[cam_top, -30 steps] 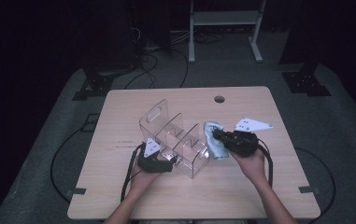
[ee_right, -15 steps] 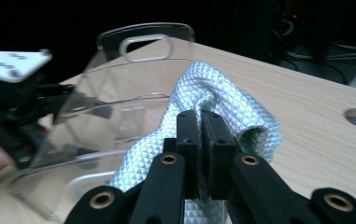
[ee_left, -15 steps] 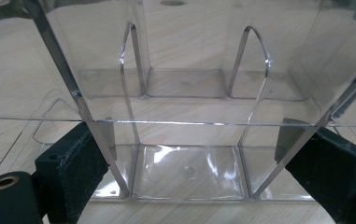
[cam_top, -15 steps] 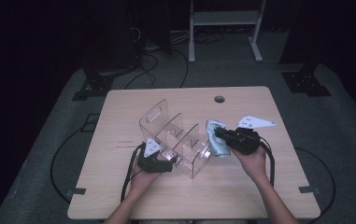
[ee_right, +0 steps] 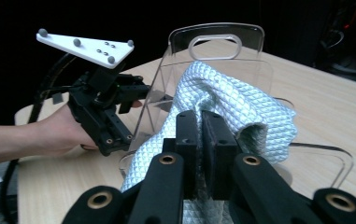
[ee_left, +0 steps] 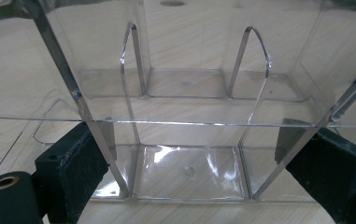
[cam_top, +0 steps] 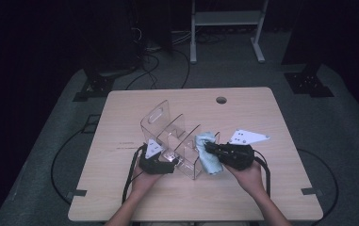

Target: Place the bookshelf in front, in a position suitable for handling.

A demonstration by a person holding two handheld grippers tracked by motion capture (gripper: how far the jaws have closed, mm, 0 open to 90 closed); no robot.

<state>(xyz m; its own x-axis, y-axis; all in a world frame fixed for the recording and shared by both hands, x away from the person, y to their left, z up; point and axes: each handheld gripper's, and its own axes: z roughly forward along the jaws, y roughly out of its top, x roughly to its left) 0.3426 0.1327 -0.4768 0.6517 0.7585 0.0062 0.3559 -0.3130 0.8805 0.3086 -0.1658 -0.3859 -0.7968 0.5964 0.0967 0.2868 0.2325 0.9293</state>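
Observation:
A clear acrylic organizer (cam_top: 167, 129) with upright dividers and a handle cut-out stands mid-table. My left gripper (cam_top: 171, 163) grips its near end: in the left gripper view, the black pads (ee_left: 75, 175) press the outer walls of the organizer (ee_left: 189, 112) from both sides. My right gripper (cam_top: 209, 149) is shut on a pale blue quilted cloth (cam_top: 208, 160), held against the organizer's right side. In the right gripper view, the jaws (ee_right: 201, 128) pinch the cloth (ee_right: 234, 100), which bunches against the clear wall (ee_right: 222, 44). The left gripper (ee_right: 136, 93) shows beyond it.
The wooden table (cam_top: 271, 197) has a round cable hole (cam_top: 221, 100) near its far edge. Cables trail from both grippers over the near table. A metal stand (cam_top: 224, 19) and dark equipment stand on the grey floor behind.
My right gripper has moved a little toward the person along the organizer's right side, taking the cloth with it. The left gripper and the organizer have stayed put.

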